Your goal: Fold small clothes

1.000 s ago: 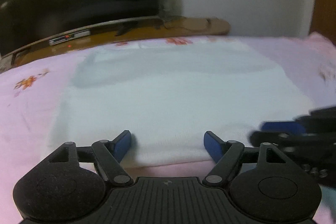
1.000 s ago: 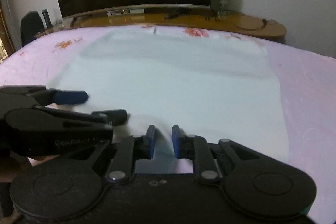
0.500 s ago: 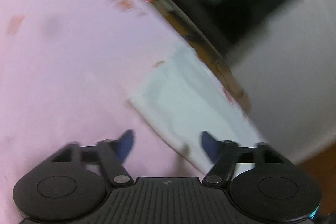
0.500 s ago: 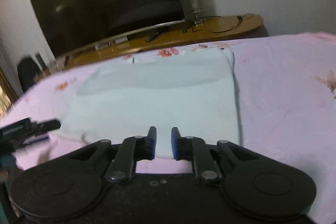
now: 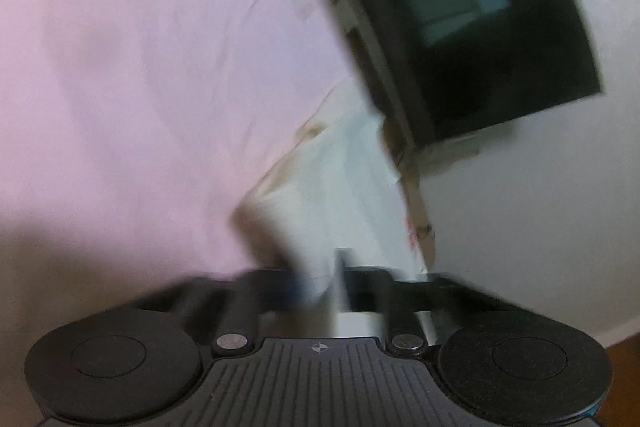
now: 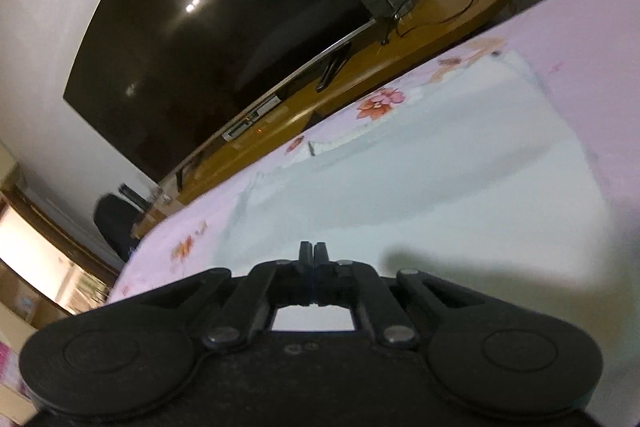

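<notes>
A pale white garment [image 6: 440, 163] lies flat on the pink floral bedsheet [image 6: 592, 27]. In the right wrist view my right gripper [image 6: 314, 255] is shut, its tips together above the garment's near part; whether it pinches cloth I cannot tell. In the left wrist view the picture is tilted and blurred. My left gripper [image 5: 336, 279] has closed in on the near edge of the garment [image 5: 340, 179], with a strip of white cloth standing between the blurred fingers.
A large dark TV [image 6: 224, 27] stands on a wooden cabinet [image 6: 420, 39] beyond the bed's far edge. A dark chair [image 6: 114, 223] is at the left. The pink sheet [image 5: 140, 67] spreads wide to the left of the garment.
My left gripper swung to the garment's left edge, tilted, and closed on it. My right gripper closed fully and rolled, and now sits over the garment.
</notes>
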A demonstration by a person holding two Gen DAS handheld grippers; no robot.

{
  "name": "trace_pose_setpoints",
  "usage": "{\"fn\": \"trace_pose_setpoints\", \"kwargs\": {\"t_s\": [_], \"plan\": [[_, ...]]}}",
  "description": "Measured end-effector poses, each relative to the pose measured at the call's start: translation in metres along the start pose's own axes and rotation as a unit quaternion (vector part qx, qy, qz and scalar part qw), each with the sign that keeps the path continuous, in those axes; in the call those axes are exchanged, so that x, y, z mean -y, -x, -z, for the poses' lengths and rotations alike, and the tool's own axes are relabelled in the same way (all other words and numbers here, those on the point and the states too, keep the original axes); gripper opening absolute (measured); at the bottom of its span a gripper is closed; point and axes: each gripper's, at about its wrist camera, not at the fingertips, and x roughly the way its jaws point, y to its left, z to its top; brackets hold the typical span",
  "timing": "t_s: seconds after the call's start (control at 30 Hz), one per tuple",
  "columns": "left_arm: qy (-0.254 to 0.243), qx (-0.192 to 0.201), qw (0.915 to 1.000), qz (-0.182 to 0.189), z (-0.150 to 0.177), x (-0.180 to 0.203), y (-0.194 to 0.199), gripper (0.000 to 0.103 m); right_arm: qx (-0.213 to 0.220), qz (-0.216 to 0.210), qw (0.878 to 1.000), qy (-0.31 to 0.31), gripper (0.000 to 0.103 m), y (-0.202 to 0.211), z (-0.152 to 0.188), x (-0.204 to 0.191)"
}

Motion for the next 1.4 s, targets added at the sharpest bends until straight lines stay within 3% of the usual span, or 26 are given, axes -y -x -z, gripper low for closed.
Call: {"fn": "trace_pose_setpoints", "kwargs": {"t_s": [0.13,0.23,0.3,0.37,0.5,0.63,0.7,0.83,1.0,1.27,1.33,1.4], "plan": [[-0.03,-0.006,0.9992,0.027,-0.004,0.003,0.0,0.006,-0.014,0.007,1.0,-0.013,0.002,-0.027,-0.004,0.004],[-0.014,0.0,0.9992,0.039,-0.007,-0.002,-0.001,0.008,-0.02,0.013,1.0,-0.009,0.002,-0.033,-0.002,0.009],[-0.021,0.012,0.9992,0.032,-0.006,-0.002,-0.003,0.008,-0.048,0.051,0.997,-0.01,0.002,-0.044,0.002,0.017],[-0.037,0.014,0.999,0.023,-0.005,0.002,-0.004,0.008,-0.05,0.041,0.998,-0.018,0.0,-0.047,0.008,0.026],[-0.015,0.031,0.9987,0.036,-0.004,-0.005,0.0,0.007,-0.054,0.05,0.997,0.008,0.001,-0.043,0.007,0.015],[-0.022,0.036,0.9985,0.036,0.0,-0.009,0.006,0.007,-0.024,0.037,0.999,0.016,0.002,-0.036,0.001,0.007],[-0.029,0.038,0.9984,0.031,0.001,-0.008,0.006,0.007,-0.056,0.062,0.996,0.015,0.0,-0.049,0.005,0.014],[-0.03,0.041,0.9984,0.027,0.003,-0.007,0.009,0.007,-0.05,0.054,0.997,-0.002,0.0,-0.047,0.006,0.019],[-0.046,0.039,0.9982,0.01,0.003,-0.002,0.012,0.007,-0.032,0.067,0.997,0.033,0.001,-0.04,0.0,0.004],[-0.057,0.043,0.9974,0.005,0.004,-0.001,0.013,0.007,-0.053,0.072,0.995,0.038,0.0,-0.052,0.003,0.012],[-0.082,0.039,0.9959,0.005,0.0,0.009,0.017,0.007,-0.054,0.07,0.996,0.034,0.0,-0.051,0.002,0.013],[-0.149,0.045,0.9876,0.021,-0.002,0.037,0.024,0.007,-0.054,0.068,0.996,0.031,0.0,-0.052,0.003,0.013]]}}
